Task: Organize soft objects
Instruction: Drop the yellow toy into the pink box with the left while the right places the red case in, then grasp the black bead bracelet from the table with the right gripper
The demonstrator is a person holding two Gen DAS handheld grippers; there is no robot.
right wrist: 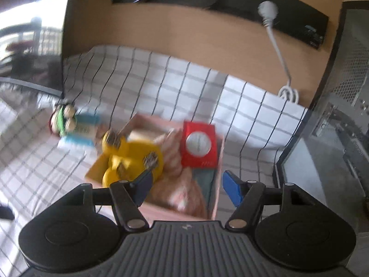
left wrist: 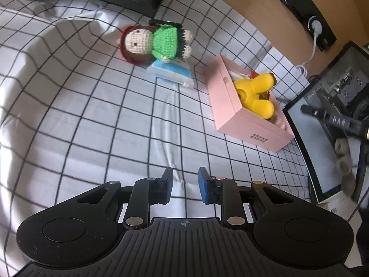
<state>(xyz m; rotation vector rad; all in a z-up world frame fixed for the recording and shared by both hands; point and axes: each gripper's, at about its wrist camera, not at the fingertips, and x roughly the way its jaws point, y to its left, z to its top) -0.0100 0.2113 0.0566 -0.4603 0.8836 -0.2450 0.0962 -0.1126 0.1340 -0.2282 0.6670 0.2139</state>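
Sorting partly done: yellow toy (left wrist: 256,94) sits in pink box (left wrist: 242,124), right of frame.
Doll (left wrist: 156,42) waits upper centre (on a packet); left gripper (left wrist: 184,185) narrow, empty; right gripper (right wrist: 186,188) wide, empty.

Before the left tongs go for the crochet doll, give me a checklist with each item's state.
1. Left tongs empty: ok, nothing between the pads, narrow gap.
2. Crochet doll reachable: ok, it lies on the blue packet, uncovered.
3. Path over the checked sheet: ok, bare.
4. Room in the pink box: cannot tell; the yellow plush fills much of it.
5. Right tongs clear of the box: not ok, open just above it.
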